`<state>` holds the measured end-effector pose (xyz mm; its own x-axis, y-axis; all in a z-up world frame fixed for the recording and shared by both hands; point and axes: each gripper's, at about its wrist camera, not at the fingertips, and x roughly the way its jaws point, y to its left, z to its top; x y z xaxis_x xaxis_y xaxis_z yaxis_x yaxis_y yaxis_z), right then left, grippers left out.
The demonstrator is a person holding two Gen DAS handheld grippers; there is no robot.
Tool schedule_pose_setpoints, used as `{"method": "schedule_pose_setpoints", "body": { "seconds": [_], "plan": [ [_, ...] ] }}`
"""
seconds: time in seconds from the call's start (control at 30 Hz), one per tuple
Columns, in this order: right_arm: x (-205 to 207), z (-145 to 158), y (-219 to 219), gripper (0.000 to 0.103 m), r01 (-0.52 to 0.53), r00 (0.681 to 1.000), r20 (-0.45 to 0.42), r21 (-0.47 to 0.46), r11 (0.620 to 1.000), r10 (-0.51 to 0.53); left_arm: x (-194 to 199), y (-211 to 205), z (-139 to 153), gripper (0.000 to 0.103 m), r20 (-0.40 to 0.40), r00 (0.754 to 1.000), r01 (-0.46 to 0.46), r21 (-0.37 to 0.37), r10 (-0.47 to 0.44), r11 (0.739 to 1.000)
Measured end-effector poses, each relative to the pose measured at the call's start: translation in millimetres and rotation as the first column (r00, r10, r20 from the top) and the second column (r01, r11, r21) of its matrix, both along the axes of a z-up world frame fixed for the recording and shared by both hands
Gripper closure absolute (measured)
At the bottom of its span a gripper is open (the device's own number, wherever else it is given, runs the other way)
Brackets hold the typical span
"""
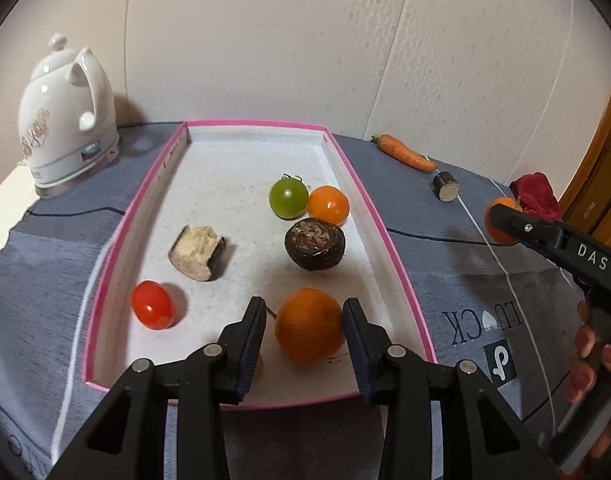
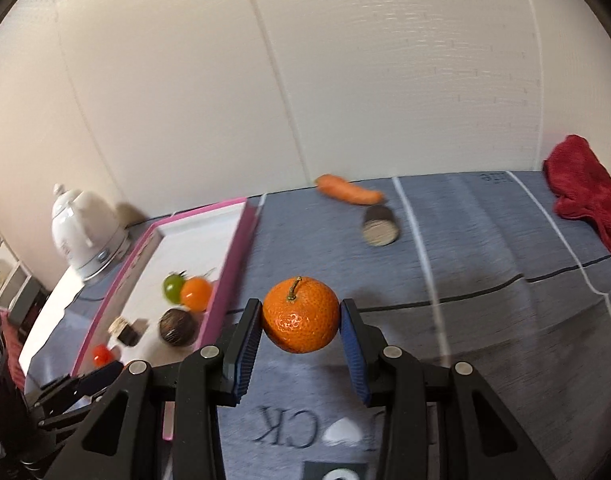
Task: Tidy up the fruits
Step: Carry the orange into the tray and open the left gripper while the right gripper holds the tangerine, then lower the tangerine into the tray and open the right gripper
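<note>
A pink-rimmed white tray (image 1: 379, 220) holds a green tomato (image 1: 288, 199), a small orange (image 1: 328, 205), a dark brown round fruit (image 1: 314, 244), a red tomato (image 1: 152, 305) and a pale cut chunk (image 1: 197, 254). A larger orange (image 1: 309, 326) rests on the tray floor between the fingers of my left gripper (image 1: 303, 320). The right pad touches it and a gap shows at the left pad. My right gripper (image 2: 299, 322) is shut on a stemmed mandarin (image 2: 299, 316), held above the grey cloth to the right of the tray (image 2: 233, 248).
A carrot (image 2: 349, 191) and a short dark cylinder (image 2: 379, 226) lie on the grey cloth beyond the tray. A white kettle (image 1: 61, 120) stands at the back left. A red cloth (image 2: 585, 192) lies at the far right. A person's hand (image 1: 593, 344) grips the right tool.
</note>
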<state>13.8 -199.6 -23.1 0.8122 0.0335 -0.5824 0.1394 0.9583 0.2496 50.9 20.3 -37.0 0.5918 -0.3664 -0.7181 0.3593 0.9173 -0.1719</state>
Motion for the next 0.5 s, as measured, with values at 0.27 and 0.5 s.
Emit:
{"method": "schedule_pose_setpoints", "body": {
  "seconds": [0.27,0.5],
  "plan": [
    [1.5,-0.1,38.3,0.063,-0.122,0.992,-0.011,-0.019,0.992,0.122,-19.2,8.4,15.6,0.041,0.089,0.996,-0.003,0.010,0.002,1.000],
    [20.4,-6.9,70.1,0.063,-0.216,0.975,-0.061,-0.034,0.976,0.214,-30.0,23.0,17.7,0.015,0.144,0.988,-0.072,0.059,0.063,0.996]
  ]
}}
